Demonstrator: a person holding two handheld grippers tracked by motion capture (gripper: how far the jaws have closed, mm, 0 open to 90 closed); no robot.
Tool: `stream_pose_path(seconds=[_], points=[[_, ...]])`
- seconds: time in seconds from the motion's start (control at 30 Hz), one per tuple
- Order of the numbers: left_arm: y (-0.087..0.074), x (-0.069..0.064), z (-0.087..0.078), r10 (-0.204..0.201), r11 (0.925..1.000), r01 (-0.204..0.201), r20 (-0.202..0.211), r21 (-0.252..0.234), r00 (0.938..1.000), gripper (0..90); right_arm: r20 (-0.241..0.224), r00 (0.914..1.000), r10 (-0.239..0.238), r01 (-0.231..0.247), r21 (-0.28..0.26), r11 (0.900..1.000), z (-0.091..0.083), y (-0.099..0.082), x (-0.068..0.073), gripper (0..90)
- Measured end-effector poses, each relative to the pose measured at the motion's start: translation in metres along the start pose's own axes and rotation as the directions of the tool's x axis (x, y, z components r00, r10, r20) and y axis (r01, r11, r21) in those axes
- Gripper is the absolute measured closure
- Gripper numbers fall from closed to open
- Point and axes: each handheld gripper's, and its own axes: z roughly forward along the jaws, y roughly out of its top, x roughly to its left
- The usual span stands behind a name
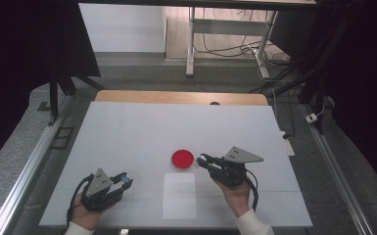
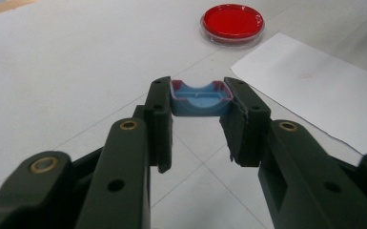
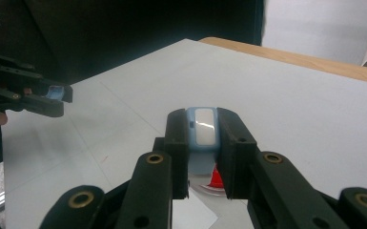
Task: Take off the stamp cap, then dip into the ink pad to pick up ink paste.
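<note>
Left gripper [image 2: 201, 112] clamps a small blue plastic cap [image 2: 201, 99]; right gripper [image 3: 204, 143] clamps a pale-blue plastic tool [image 3: 203, 129] beside the round red-filled dish [image 1: 182, 159]. Both pieces in hand — work on the dish apparently not yet done.

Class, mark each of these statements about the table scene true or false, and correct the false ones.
1. The left gripper is clamped on a blue plastic piece. True.
2. The red dish stands on the sheet of paper. False: it stands on the table, just beyond the paper's far edge.
3. The right gripper is open and holds nothing. False: it is shut on a light blue part.
4. In the high view, the right gripper is nearer the red dish than the left gripper is. True.
</note>
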Motion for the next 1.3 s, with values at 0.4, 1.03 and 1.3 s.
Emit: stream_pose_path(seconds=[0.4, 1.03, 1.3], points=[[-0.001, 0.0, 0.003, 0.016, 0.9998, -0.016, 0.015, 0.007, 0.9998, 65.1, 0.022, 0.9996, -0.019, 0.018, 0.013, 0.9997, 0.003, 0.002, -0.002, 74.8], [-0.001, 0.0, 0.004, 0.008, 1.0, -0.008, 0.018, 0.001, 0.9998, 65.0, 0.032, 0.9986, -0.042, 0.04, 0.052, 0.9978, 0.025, 0.018, -0.006, 74.7], [-0.002, -0.001, 0.005, 0.007, 1.0, -0.007, 0.025, 0.005, 0.9997, 65.0, 0.034, 0.9975, -0.062, 0.059, 0.092, 0.994, 0.043, 0.024, -0.007, 74.7]])
